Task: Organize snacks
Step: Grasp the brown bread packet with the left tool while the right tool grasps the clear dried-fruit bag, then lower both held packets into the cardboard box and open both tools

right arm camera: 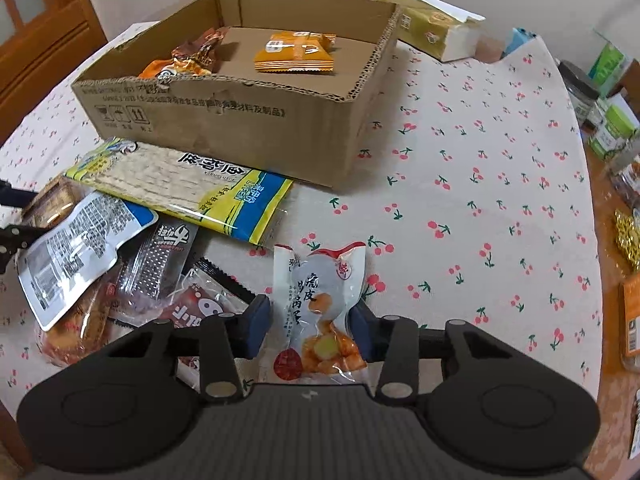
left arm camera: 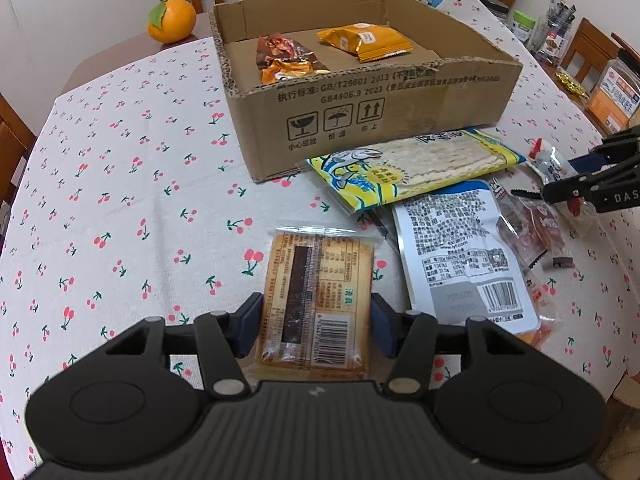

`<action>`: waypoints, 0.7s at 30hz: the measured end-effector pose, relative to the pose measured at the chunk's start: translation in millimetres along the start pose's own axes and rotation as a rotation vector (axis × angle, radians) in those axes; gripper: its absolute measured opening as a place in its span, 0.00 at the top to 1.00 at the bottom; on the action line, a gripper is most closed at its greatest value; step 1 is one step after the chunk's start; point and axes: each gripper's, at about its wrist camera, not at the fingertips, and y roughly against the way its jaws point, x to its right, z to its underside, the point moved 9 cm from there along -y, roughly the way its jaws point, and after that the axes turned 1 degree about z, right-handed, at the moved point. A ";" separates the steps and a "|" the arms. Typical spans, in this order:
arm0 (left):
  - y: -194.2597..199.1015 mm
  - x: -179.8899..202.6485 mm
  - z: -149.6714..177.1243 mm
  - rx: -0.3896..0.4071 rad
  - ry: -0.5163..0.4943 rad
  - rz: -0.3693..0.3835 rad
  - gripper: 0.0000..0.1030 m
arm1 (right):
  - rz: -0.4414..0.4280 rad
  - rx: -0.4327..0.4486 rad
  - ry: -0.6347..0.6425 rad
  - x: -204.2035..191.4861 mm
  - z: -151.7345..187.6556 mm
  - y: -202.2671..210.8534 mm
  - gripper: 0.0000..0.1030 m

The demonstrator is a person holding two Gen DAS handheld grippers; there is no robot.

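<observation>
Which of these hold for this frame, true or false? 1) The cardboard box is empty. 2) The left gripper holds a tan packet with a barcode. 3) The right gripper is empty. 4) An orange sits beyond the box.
1) False: the cardboard box holds an orange packet and a brown packet.
2) True: the left gripper is shut on the tan packet.
3) False: the right gripper is shut on a white pouch.
4) True: the orange sits beyond the box.
</observation>
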 end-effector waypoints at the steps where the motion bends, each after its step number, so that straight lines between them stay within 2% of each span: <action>1: 0.2 -0.4 0.0 -0.002 0.001 0.001 0.47 | -0.001 -0.001 -0.010 0.9 0.0 0.6 0.54; 8: 6.8 -3.6 0.0 -0.005 0.001 0.003 0.47 | -0.012 -0.004 -0.044 5.2 -2.6 10.8 0.55; 21: 36.6 -9.7 -6.1 0.016 -0.019 -0.015 0.47 | -0.002 0.039 -0.031 10.5 -22.2 50.0 0.55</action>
